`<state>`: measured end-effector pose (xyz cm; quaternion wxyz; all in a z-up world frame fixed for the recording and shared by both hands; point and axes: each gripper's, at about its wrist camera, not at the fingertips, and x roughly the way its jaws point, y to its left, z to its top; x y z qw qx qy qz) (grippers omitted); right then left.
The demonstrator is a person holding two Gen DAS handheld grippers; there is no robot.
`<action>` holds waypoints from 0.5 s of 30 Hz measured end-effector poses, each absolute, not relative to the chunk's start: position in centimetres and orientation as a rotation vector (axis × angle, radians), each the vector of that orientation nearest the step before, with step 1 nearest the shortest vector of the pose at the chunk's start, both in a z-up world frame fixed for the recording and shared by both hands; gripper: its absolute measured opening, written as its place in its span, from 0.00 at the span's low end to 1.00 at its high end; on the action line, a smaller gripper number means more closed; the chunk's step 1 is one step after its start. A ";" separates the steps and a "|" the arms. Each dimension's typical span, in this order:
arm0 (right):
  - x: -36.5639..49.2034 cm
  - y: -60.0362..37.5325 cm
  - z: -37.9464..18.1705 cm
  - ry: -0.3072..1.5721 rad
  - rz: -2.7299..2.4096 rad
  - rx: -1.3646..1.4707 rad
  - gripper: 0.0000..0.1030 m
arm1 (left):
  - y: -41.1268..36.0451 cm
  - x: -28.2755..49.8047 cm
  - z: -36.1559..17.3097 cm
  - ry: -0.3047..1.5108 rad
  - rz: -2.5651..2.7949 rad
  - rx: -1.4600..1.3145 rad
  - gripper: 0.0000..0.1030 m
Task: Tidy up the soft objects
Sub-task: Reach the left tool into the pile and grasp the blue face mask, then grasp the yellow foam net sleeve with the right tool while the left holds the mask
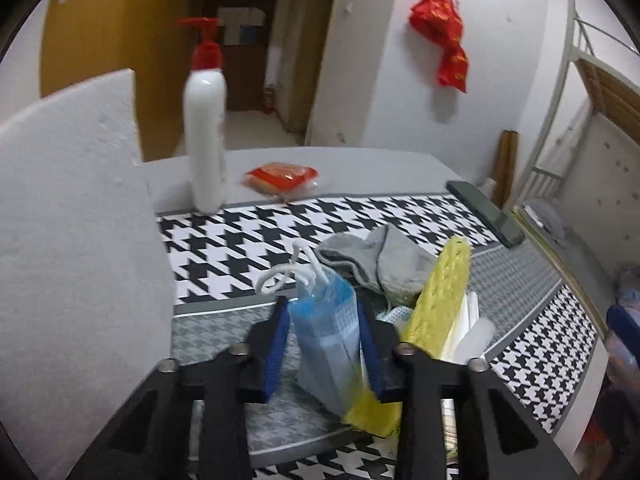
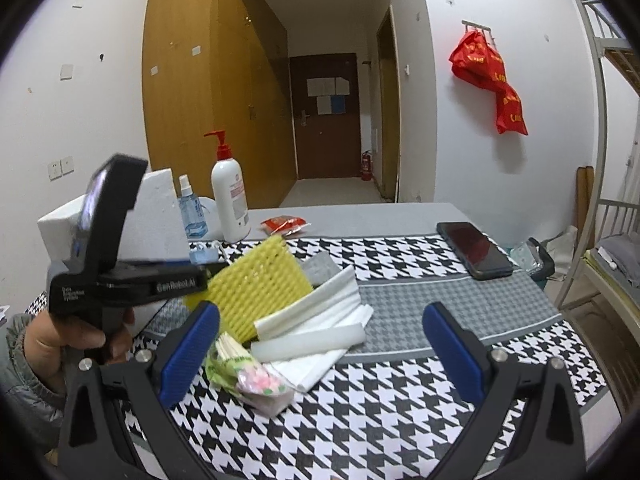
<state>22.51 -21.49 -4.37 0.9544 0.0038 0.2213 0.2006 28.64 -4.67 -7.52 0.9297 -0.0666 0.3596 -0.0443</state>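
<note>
My left gripper point(image 1: 324, 320) is shut on a blue face mask point(image 1: 326, 320) with white ear loops, held upright above the houndstooth cloth point(image 1: 240, 240). Behind it lie a grey sock point(image 1: 376, 260), a yellow foam net point(image 1: 440, 292) and white foam sheets point(image 1: 468, 328). In the right wrist view the left gripper's body point(image 2: 120, 280) is at the left, over the yellow foam net point(image 2: 260, 284), white foam sheets point(image 2: 316, 320) and a tissue pack point(image 2: 252, 376). My right gripper point(image 2: 320, 344) is open and empty above the cloth, just right of the pile.
A white pump bottle point(image 1: 206, 128) with a red top, a red packet point(image 1: 280, 178) and a black phone point(image 1: 486, 212) are on the table. A white foam block point(image 1: 72, 208) stands at the left. A blue spray bottle point(image 2: 190, 208) stands by the pump bottle point(image 2: 230, 200).
</note>
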 end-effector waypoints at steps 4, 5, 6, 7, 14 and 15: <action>22.8 -21.2 -4.5 0.476 0.385 0.056 1.00 | -4.6 28.1 -7.8 0.748 -0.166 -0.151 0.11; 22.7 -20.9 -4.6 0.482 0.378 0.059 1.00 | -4.7 27.9 -7.8 0.750 -0.194 -0.155 0.10; 22.6 -20.6 -4.6 0.485 0.364 0.056 1.00 | -4.8 27.7 -7.9 0.753 -0.233 -0.161 0.10; 22.4 -20.3 -4.5 0.483 0.341 0.051 1.00 | -4.8 27.4 -7.9 0.756 -0.266 -0.179 0.10; 21.4 -19.1 -4.4 0.508 0.267 0.087 1.00 | -4.9 23.8 -6.7 0.648 -0.367 -0.148 0.09; 21.4 -19.1 -4.5 0.515 0.259 0.098 1.00 | -4.9 23.3 -6.6 0.642 -0.373 -0.133 0.09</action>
